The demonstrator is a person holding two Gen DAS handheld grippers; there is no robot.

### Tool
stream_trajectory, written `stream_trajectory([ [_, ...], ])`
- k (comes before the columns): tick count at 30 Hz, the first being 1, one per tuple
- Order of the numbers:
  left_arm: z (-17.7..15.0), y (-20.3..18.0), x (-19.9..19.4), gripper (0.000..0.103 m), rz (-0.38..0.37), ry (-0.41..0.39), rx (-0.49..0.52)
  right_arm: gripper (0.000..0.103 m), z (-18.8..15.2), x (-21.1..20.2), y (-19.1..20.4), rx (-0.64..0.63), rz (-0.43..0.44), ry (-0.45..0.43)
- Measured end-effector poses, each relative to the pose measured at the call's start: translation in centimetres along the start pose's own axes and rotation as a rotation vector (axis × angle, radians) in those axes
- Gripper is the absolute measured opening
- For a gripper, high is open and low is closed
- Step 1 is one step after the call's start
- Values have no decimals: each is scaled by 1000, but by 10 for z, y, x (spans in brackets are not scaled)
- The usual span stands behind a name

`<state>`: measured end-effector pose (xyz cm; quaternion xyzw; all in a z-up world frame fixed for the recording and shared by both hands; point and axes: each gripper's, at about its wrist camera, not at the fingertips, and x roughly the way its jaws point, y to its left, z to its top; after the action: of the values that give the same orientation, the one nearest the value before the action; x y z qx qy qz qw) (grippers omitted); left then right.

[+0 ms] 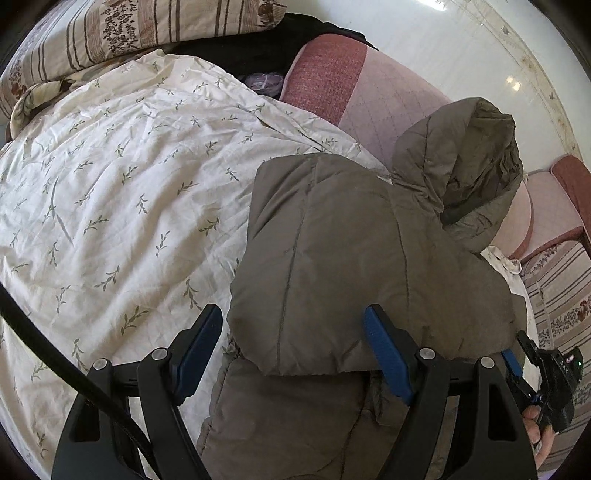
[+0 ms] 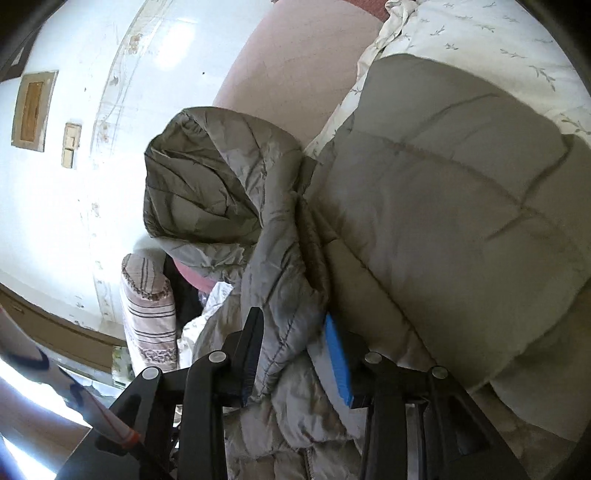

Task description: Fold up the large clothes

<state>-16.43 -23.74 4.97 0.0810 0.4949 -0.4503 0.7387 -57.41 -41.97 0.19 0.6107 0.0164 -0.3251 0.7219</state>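
A grey-brown quilted hooded jacket (image 1: 351, 258) lies partly folded on a white leaf-print duvet (image 1: 110, 192), its hood (image 1: 469, 173) standing up against a pink headboard. My left gripper (image 1: 295, 332) is open, its blue-padded fingers either side of the folded edge near me. In the right wrist view the jacket (image 2: 461, 206) fills the right side, hood (image 2: 207, 184) at centre left. My right gripper (image 2: 295, 332) is shut on a bunched fold of the jacket near the collar, cloth pinched between the black finger and the blue pad (image 2: 338, 362).
A pink padded headboard (image 1: 369, 92) runs behind the bed. A striped floral pillow (image 1: 122, 29) lies at the top left, another striped cushion (image 2: 147, 314) beside the bed. A white wall (image 2: 74, 203) lies beyond. The right gripper's body (image 1: 550, 384) shows in the left wrist view's lower right.
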Motion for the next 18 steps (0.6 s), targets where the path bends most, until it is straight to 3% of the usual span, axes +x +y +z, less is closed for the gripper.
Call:
stream_trajectory([
  [1,0,-1,1,78,0,2,6,37,0,4,1,-10,-1,6],
  [2,0,-2,1,78,1,2,10,27,-2,9,4,-19,-1,16],
  [5,-1,-4,1,78,4,3,17,15,-3,7,11,-68,-22,5],
  [16,2,-4,-6,78,4,-20,9,12,-2,-43,44,-79,-108,-64],
  [18,1,-5,-5,78,1,-20,3,12,2,-55,52,-85,-159,-78],
])
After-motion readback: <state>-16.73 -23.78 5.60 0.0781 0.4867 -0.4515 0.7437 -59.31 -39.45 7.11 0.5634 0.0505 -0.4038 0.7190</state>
